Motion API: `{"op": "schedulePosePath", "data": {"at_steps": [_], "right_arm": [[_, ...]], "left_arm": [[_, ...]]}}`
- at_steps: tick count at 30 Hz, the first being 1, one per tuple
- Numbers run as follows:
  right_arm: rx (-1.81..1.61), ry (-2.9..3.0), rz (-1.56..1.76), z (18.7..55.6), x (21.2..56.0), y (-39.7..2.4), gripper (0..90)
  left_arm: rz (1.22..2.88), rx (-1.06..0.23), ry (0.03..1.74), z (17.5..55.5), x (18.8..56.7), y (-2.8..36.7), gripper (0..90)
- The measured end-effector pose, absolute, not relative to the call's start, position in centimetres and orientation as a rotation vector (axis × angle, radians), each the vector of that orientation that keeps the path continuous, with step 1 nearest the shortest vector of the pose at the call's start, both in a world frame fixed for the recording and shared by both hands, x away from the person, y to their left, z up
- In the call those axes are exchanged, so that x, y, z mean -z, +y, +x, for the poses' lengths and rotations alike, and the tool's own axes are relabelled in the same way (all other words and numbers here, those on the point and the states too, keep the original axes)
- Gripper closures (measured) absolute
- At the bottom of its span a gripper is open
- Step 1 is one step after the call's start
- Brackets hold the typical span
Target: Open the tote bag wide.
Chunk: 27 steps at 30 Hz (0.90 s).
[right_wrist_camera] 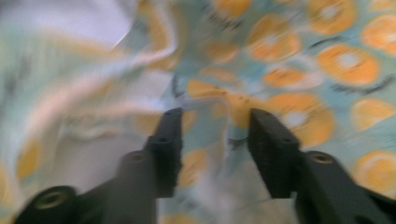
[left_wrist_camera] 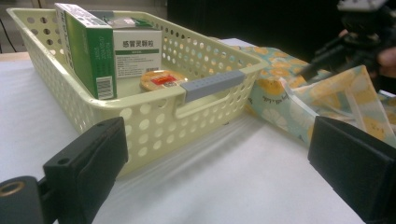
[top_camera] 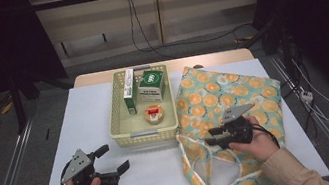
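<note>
Left gripper sits at about 7 o'clock on the table, jaws spread wide with nothing between them, aimed toward 2 o'clock at the near corner of the basket; it reads as parked, waiting to take an item once the bag is ready. In the left gripper view the basket's grey handle faces the gripper, so the near wall is the side to clear. Basket is at 12 o'clock of table centre, long axis running 6 to 12; inside it a tall green-and-white box stands along the left wall, a squarer green box sits at the far right, and a small round tin lies flat near the front. These look staged for transfer. The fabric bag, orange-slice print, lies flat at 3 to 5 o'clock, just beside the basket's right wall, long axis roughly 11 to 5, mouth and straps toward the person at 6 o'clock. Right gripper hovers over the mouth end, pointing toward 9 o'clock; its jaws are partly apart, and the blurred right gripper view shows printed cloth behind them rather than pinched. Judgement: it is working to get the mouth open; whether a pad touches cloth cannot be told.
</note>
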State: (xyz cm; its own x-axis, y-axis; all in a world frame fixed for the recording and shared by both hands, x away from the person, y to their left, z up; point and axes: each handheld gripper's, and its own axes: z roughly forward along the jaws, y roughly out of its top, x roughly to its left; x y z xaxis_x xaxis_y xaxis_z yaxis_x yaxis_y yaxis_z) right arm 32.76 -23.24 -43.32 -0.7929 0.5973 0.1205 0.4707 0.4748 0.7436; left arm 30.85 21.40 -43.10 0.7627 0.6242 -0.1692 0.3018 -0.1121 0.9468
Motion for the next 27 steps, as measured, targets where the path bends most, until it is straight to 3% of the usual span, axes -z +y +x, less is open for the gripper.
{"op": "schedulePosePath", "data": {"at_steps": [5, 7, 8, 9, 10, 15, 27], "right_arm": [[-1.205, 2.622, 0.876, 30.3, 45.3, -21.8, 46.9], [-1.205, 2.629, 0.864, 30.2, 45.6, -21.6, 48.6], [-1.181, 2.597, 0.839, 30.1, 45.7, -21.4, 64.4], [-1.159, 2.584, 0.834, 30.1, 45.7, -21.5, 70.5], [-1.159, 2.584, 0.834, 30.1, 45.7, -21.5, 70.5], [-1.146, 2.611, 0.853, 30.6, 45.6, -21.5, 90.0], [-1.199, 2.482, 1.007, 32.4, 44.7, -22.9, 90.0]], "left_arm": [[1.714, -0.317, 0.729, 30.9, 43.1, 21.0, 4.9], [1.716, -0.317, 0.73, 30.9, 43.1, 21.0, 4.9], [1.717, -0.317, 0.73, 30.9, 43.2, 21.1, 4.9], [1.717, -0.317, 0.73, 30.9, 43.2, 21.1, 4.9], [1.721, -0.319, 0.728, 30.9, 43.2, 21.1, 4.9], [1.711, -0.322, 0.737, 30.9, 43.1, 21.3, 4.9], [1.718, -0.325, 0.744, 30.9, 43.1, 21.3, 4.9]]}}
